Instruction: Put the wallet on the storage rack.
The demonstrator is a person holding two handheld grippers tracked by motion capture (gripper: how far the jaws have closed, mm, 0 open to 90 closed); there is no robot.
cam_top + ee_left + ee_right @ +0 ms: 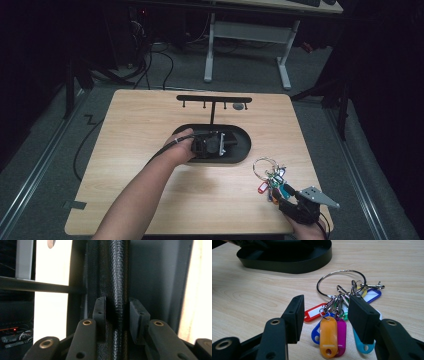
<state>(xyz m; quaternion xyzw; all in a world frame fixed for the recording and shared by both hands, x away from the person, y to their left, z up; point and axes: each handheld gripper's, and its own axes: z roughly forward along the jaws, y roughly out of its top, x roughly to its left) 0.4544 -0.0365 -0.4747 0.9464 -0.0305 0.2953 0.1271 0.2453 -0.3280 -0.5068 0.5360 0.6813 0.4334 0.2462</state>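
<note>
High view: black stand (214, 100) rises behind left gripper (220, 145).

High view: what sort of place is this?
Likely a lab or workshop recording station: a bare wooden table in a dark room, cables trailing over grey carpet, and a white-legged desk behind it.

Keys and a black stand

The key ring (270, 177) with bright tags lies flat near the table's right edge. The stand (213, 112) sits upright mid-table.

Glossy plastic key tags (328, 336) on a shiny metal ring (341, 272); matt light-wood table (249, 297).
</note>
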